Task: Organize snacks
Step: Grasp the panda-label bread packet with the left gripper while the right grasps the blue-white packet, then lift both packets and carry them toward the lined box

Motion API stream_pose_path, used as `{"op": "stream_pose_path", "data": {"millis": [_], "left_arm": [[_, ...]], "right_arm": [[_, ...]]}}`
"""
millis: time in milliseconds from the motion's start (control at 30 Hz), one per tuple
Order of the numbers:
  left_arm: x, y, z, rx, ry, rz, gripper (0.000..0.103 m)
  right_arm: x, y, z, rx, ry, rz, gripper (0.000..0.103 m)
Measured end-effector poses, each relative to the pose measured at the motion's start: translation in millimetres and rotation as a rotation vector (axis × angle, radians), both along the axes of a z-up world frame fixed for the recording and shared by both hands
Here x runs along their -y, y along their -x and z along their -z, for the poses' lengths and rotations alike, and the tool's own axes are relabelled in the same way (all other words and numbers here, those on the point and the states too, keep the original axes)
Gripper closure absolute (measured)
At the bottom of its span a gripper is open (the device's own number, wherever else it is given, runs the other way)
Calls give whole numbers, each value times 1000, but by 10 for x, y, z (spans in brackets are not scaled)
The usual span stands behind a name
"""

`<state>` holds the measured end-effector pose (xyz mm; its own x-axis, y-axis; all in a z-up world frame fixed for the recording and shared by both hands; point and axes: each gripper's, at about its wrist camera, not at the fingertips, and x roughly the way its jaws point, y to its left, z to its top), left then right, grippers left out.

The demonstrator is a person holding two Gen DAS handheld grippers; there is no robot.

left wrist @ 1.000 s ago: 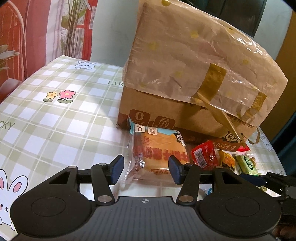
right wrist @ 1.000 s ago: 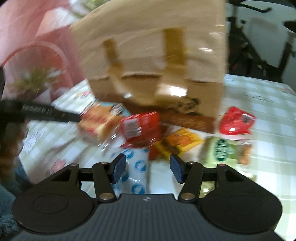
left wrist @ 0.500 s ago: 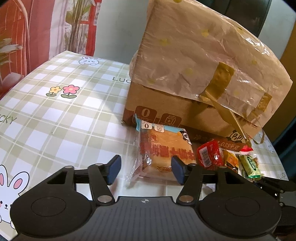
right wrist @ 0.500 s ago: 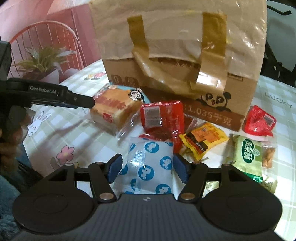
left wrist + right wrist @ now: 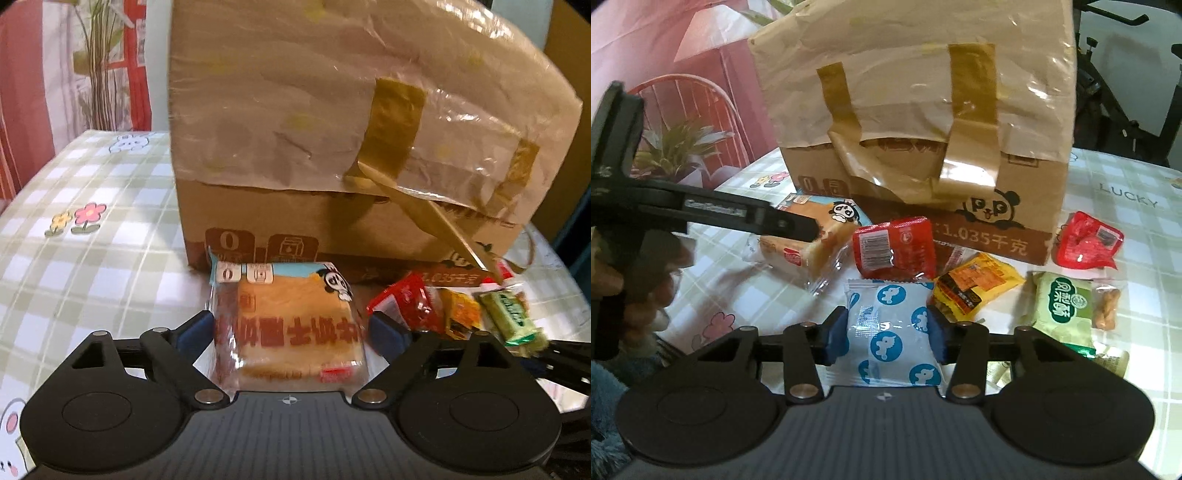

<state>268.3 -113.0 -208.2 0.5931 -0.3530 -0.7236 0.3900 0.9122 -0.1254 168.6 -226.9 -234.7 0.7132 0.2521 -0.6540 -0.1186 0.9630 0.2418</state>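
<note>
The left tool (image 5: 290, 332) was spreading its jaws wider, and the cake packet (image 5: 291, 325) lay between them on the table (image 5: 85, 258), with the blue pads close beside its sides but not pressing on it. The right tool (image 5: 884, 334) was drawing its jaws inward around the white packet with blue circles (image 5: 890, 332); in the right wrist view the pads sat right at the packet's edges, touching or nearly so (whether they already squeezed it could not be told).

Just beyond the white packet lay a red packet with a barcode (image 5: 892, 247) and, to its right, a yellow-orange packet (image 5: 975, 286). Further right sat a green packet (image 5: 1063, 304) touching a small clear bag of twisted fried dough (image 5: 1106, 308). A second red packet (image 5: 1087, 242) rested apart from the others, near the front right corner of the box.

Behind all the snacks stood a large cardboard box (image 5: 997, 206) with a panda print, its upper part wrapped in crumpled brown paper and held with strips of tan tape. A hand (image 5: 646, 280) gripping the left tool's handle showed at the left edge of the right wrist view. The table carried a green-checked cloth with flowers and rabbits.
</note>
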Motion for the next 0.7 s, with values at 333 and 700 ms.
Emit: {"op": "stream_pose_path", "data": {"millis": [333, 700], "left_arm": [[65, 56, 129, 52, -100, 29, 6], [-381, 177, 7, 22, 9, -42, 25]], "right_arm": [[67, 1, 32, -18, -7, 21, 55], [82, 26, 16, -6, -13, 27, 55]]}}
